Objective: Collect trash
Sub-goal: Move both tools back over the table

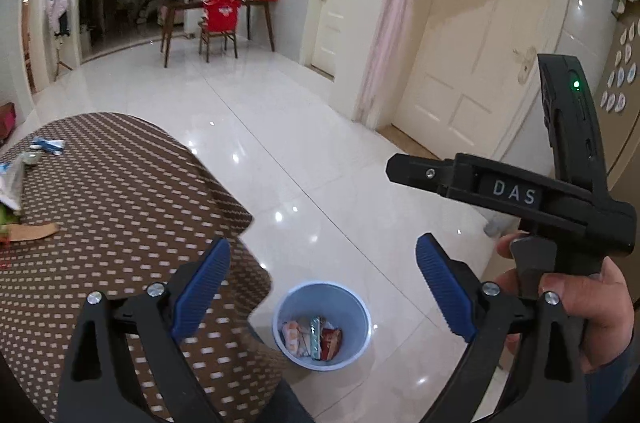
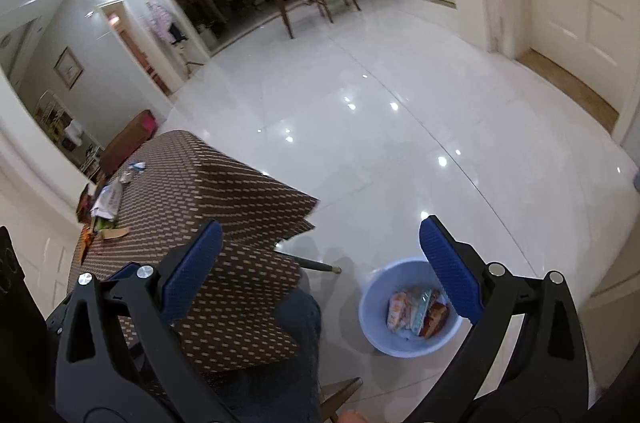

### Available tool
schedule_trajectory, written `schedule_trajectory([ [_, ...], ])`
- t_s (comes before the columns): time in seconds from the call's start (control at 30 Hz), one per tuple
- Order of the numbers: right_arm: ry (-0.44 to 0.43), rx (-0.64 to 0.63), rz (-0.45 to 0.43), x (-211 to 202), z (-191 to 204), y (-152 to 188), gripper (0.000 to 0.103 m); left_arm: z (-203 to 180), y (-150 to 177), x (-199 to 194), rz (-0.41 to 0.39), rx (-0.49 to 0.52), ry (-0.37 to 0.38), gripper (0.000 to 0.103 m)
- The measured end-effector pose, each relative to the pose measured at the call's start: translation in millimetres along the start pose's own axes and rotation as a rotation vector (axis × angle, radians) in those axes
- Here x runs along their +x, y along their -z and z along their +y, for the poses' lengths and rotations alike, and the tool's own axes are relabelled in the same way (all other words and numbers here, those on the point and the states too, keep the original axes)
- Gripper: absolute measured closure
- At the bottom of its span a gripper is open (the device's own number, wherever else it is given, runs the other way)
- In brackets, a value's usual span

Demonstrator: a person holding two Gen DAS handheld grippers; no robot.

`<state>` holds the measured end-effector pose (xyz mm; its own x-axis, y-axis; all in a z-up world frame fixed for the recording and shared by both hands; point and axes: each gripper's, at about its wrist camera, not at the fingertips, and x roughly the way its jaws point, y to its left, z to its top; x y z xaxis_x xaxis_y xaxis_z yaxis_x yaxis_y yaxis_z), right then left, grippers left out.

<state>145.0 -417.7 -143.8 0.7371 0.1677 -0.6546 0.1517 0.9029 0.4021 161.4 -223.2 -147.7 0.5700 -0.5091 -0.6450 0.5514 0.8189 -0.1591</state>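
A light blue bin stands on the floor by the table corner, with several snack wrappers inside. My left gripper hangs open above it, nothing between its blue pads. My right gripper is open and empty too, its right finger over the bin's rim. More trash lies at the table's far end: crumpled wrappers, a blue-and-white wrapper and a brown paper strip.
The table wears a brown dotted cloth that hangs over the corner. A hand holds a black gripper body at the right. A jeans leg is below. Glossy white floor, doors and a far chair surround.
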Motion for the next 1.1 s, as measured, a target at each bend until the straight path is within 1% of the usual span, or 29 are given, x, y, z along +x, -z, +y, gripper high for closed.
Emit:
schedule_trajectory([
  [0.13, -0.038, -0.061, -0.006, -1, 34, -8, 0.006, 21, -2, -22, -0.041, -0.016, -0.032, 0.010],
  [0.23, -0.063, -0.096, -0.007, 3, 57, -11, 0.006, 40, -2, -38, -0.071, -0.027, -0.071, 0.010],
  [0.5, -0.137, -0.200, 0.014, 18, 131, -10, 0.006, 97, 0, -78, -0.136, -0.092, -0.156, 0.010],
  [0.7, -0.176, -0.280, 0.042, 38, 188, -9, 0.006, 152, 5, -101, -0.171, -0.162, -0.244, 0.009],
  [0.87, -0.218, -0.350, 0.074, 61, 237, -2, 0.006, 211, 17, -121, -0.189, -0.241, -0.330, 0.009],
  [1.1, -0.262, -0.419, 0.141, 103, 293, 11, 0.006, 281, 36, -141, -0.180, -0.301, -0.450, 0.009],
])
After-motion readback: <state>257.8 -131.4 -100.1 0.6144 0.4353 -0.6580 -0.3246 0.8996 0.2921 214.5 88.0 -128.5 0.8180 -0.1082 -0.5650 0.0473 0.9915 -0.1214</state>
